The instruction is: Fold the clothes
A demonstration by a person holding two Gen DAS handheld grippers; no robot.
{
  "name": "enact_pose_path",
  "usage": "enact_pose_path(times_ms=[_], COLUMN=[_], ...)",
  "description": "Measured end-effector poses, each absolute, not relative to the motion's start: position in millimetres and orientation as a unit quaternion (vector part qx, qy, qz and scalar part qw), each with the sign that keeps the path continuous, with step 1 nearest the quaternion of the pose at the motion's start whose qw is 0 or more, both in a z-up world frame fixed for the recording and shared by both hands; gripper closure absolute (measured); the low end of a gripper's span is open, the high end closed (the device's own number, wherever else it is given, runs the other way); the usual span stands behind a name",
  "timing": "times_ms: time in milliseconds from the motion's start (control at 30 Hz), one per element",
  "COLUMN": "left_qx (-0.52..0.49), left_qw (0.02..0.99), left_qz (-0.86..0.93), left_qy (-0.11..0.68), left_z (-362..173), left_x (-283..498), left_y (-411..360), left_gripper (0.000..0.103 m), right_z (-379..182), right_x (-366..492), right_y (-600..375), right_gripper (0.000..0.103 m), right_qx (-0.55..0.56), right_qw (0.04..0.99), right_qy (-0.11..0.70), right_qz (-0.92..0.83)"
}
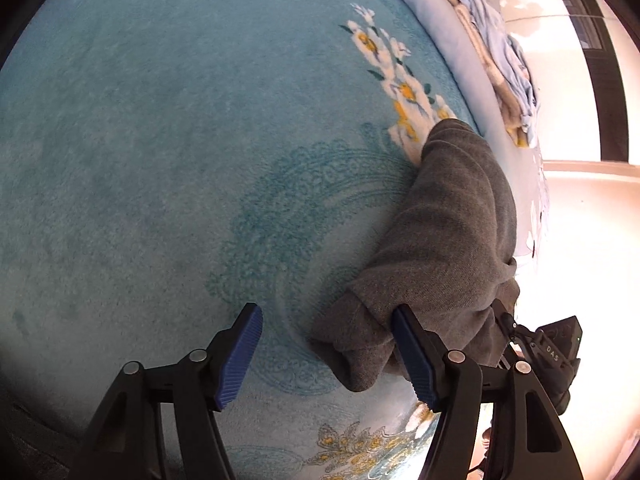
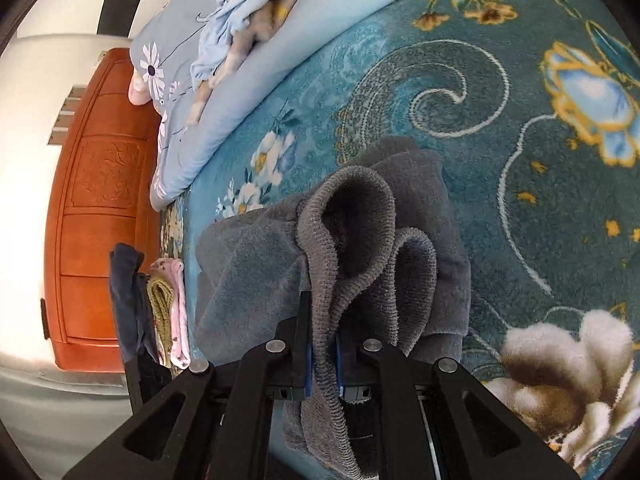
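A dark grey knit garment [image 1: 452, 232] lies bunched on the teal flowered blanket [image 1: 160, 160], running from the blanket's right edge down toward my left gripper [image 1: 326, 354]. That gripper stands open; the garment's lower fold sits between its blue pads [image 1: 240, 356] and reaches the right pad, unpinched. In the right wrist view my right gripper [image 2: 324, 354] is shut on the ribbed hem [image 2: 344, 216] of the same grey garment [image 2: 248, 272], which loops up out of the jaws. The right gripper's black body [image 1: 556, 352] shows at the lower right of the left wrist view.
A folded light blue quilt [image 2: 304, 28] with loose clothes [image 2: 236, 12] on it lies along the blanket's far side. A small stack of folded clothes [image 2: 164, 304] sits at the bed's corner beside an orange wooden panel [image 2: 100, 208]. Pale floor lies beyond the bed edge.
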State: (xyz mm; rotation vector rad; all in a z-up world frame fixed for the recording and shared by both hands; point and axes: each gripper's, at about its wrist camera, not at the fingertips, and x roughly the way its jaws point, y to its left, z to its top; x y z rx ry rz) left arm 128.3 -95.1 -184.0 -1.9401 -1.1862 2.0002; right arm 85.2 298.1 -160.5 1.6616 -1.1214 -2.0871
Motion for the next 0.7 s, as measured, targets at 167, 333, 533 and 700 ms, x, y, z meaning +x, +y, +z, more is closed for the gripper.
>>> enact_pose_path(times_ms=[167, 333, 533, 700], left_qx=[-0.607, -0.544, -0.524, -0.527], left_qw=[0.067, 0.075, 0.129, 0.17], left_qz=[0.694, 0.741, 0.77, 0.801], left_qy=[-0.38, -0.388, -0.341, -0.228], left_z=[-165, -132, -101, -90], left_x=[130, 139, 109, 105], left_y=[-96, -106, -64, -8], left_gripper=[0.032, 0.032, 0.032, 0.032], right_z=[-144, -120, -95, -89], right_x=[83, 88, 81, 78], right_y=[302, 321, 320, 259], right_gripper=[0.083, 0.074, 0.074, 0.067], right_qx=[0.586, 0.583, 0.559, 0.56], right_qw=[0.127, 0.108, 0.085, 0.19], right_qy=[-0.33, -0.28, -0.22, -0.157], right_qz=[-0.729, -0.755, -0.795, -0.791])
